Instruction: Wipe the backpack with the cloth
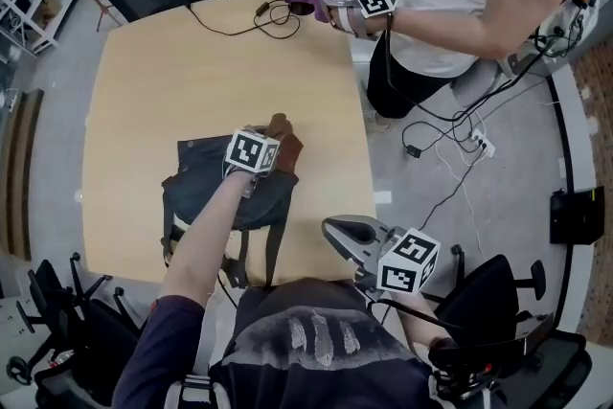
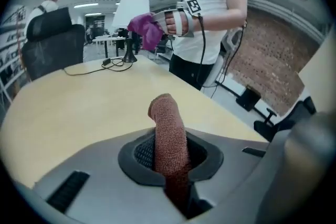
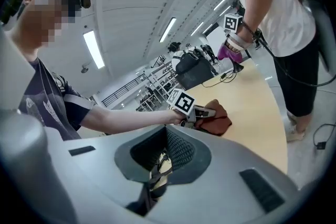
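Left gripper: jaws clamped on brown cloth, over the backpack at table centre.
Right gripper: jaws closed, empty, lower right.
Next: we'd say wiping's starting; drag cloth across.

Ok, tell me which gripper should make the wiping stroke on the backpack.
Left. The left gripper is shut on the brown cloth and sits directly over the backpack. The right gripper holds no cloth and hovers off to the side, apart from the backpack.
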Available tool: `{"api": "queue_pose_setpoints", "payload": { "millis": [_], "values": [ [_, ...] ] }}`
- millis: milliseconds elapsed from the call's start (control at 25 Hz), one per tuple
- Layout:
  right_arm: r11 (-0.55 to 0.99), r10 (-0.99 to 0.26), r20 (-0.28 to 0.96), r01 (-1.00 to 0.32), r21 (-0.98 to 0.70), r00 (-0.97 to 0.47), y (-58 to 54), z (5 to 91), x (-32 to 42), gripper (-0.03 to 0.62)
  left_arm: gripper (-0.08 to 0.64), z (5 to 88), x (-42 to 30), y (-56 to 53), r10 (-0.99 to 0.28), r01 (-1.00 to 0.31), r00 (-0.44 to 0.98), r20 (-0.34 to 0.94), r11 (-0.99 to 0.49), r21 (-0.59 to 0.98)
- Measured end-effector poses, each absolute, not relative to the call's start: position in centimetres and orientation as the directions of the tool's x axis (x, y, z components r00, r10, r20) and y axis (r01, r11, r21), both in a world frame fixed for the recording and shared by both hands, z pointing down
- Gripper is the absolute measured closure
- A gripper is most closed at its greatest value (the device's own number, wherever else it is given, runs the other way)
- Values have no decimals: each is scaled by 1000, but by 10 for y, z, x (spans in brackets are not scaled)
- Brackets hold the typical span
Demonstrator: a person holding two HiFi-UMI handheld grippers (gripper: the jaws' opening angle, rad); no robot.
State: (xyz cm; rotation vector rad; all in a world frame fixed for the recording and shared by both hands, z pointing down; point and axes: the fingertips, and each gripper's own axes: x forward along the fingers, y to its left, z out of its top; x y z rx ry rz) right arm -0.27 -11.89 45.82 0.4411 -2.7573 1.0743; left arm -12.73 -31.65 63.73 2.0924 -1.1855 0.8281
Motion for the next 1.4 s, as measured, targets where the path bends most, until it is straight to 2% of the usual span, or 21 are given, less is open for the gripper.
{"api": "queue_pose_setpoints", "payload": {
  "millis": [160, 360, 520, 800, 1120, 1280, 1400],
  "values": [
    [708, -215, 277, -345, -616, -936, -122, 454, -34, 589, 502, 661, -142, -302, -467, -766, 356, 810, -642, -34],
    [740, -170, 297, -320, -591, -940, -120, 449, -85, 589, 502, 670, -195, -289, -507, -727, 278, 816, -666, -166],
    [745, -126, 311, -297, -597, -942, -114, 453, -116, 589, 502, 675, -255, -278, -525, -805, 243, 815, -578, -133],
    [757, -83, 334, -277, -592, -939, -108, 458, -144, 589, 502, 683, -347, -254, -536, -858, 141, 832, -486, -168],
    [752, -98, 344, -296, -589, -934, -107, 458, -152, 589, 502, 679, -406, -239, -547, -892, 49, 836, -401, -210],
    [745, -118, 337, -308, -592, -934, -110, 459, -143, 589, 502, 665, -459, -215, -555, -910, -110, 824, -277, -308],
    [738, -122, 327, -305, -601, -937, -111, 462, -137, 589, 502, 640, -508, -185, -570, -937, -237, 787, -81, -341]
  ]
}}
